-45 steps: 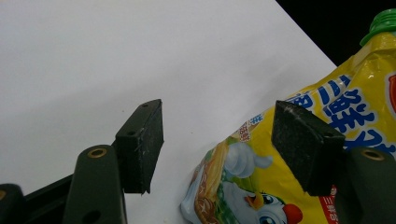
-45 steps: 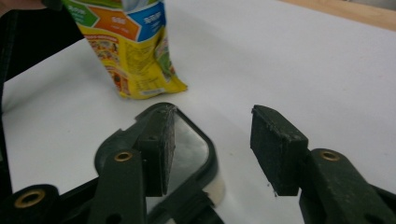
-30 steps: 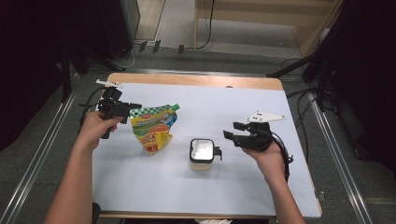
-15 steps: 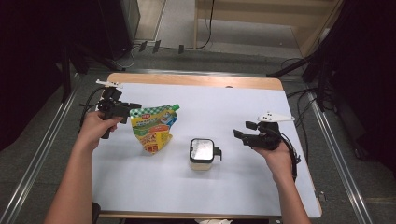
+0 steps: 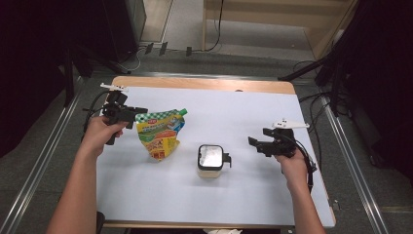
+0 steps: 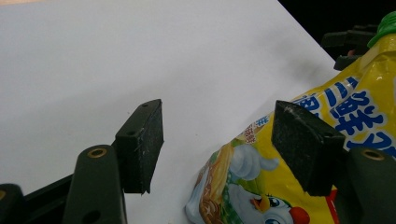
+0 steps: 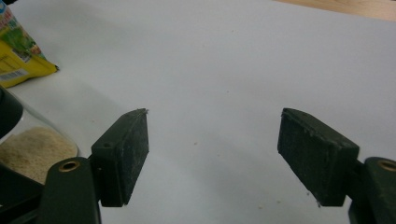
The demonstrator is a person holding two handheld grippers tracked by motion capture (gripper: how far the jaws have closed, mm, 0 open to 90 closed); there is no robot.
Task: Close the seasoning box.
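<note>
A yellow and green spouted pouch point(image 5: 160, 134) lies left of centre on the white table cover point(image 5: 253, 107), its green cap point(image 5: 182, 112) pointing right. My left gripper point(image 5: 138, 114) is open at the pouch's upper left corner. In the left gripper view the pouch point(image 6: 243, 186) reaches in beside the right pad, and the left pad point(image 6: 140, 144) stands clear of it. A clear jar point(image 5: 210, 158) of beige powder with a white lid stands mid-table. My right gripper point(image 5: 255, 144) is to its right, apart from it. Its jaws have just been opening, with only bare cover between them point(image 7: 215, 154).
The jar's wall point(image 7: 28, 149) and a corner of the pouch point(image 7: 18, 56) show at the left of the right gripper view. A wooden table edge point(image 5: 204, 83) runs along the back. Metal rails point(image 5: 44, 161) flank the table on the floor.
My right gripper has drawn away from the jar toward the right and dropped a little, its jaws spreading wider. The left hand, the pouch and the jar have stayed put.
</note>
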